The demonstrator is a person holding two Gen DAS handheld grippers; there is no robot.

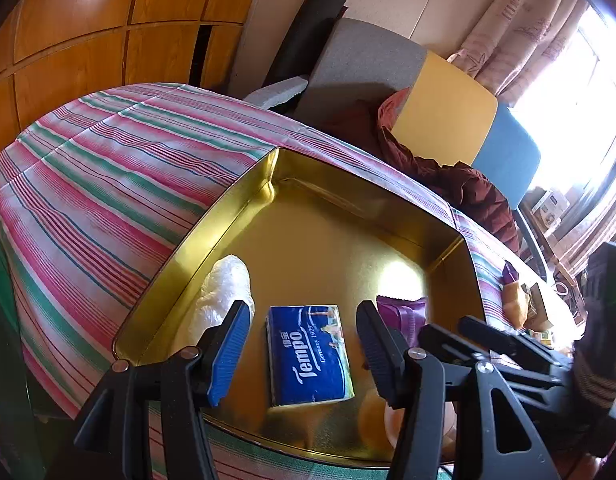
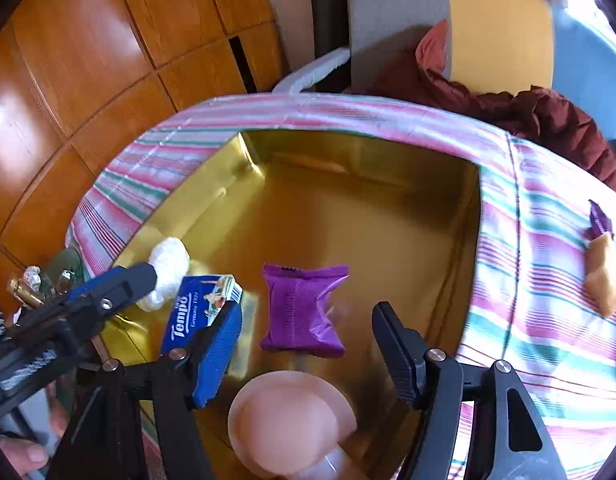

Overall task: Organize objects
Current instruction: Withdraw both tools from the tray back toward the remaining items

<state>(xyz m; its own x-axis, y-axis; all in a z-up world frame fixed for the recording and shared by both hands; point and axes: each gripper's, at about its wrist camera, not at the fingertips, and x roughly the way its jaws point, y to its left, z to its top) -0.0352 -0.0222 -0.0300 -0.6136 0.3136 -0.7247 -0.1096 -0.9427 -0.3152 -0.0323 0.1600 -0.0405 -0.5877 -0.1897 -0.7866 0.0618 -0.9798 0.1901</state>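
A gold tin tray (image 1: pixel 236 208) (image 2: pixel 228 168) sits on a striped tablecloth. In it lie a blue Tempo tissue pack (image 1: pixel 309 354) (image 2: pixel 200 304), a white wad (image 1: pixel 224 296) (image 2: pixel 168 268), a purple wrapped packet (image 1: pixel 403 312) (image 2: pixel 302 312) and a peach round mushroom-shaped toy (image 2: pixel 292 416). My left gripper (image 1: pixel 304 348) is open just above the tissue pack, which lies between its fingers. My right gripper (image 2: pixel 308 356) is open over the purple packet and the toy, holding nothing.
A bread-like bun (image 2: pixel 605 280) (image 1: pixel 515 304) and another purple packet (image 2: pixel 599 220) lie on the striped cloth (image 1: pixel 108 168) to the right. A sofa with cushions and a maroon jacket (image 1: pixel 467 188) stands behind. A wooden wardrobe (image 1: pixel 88 32) is at left.
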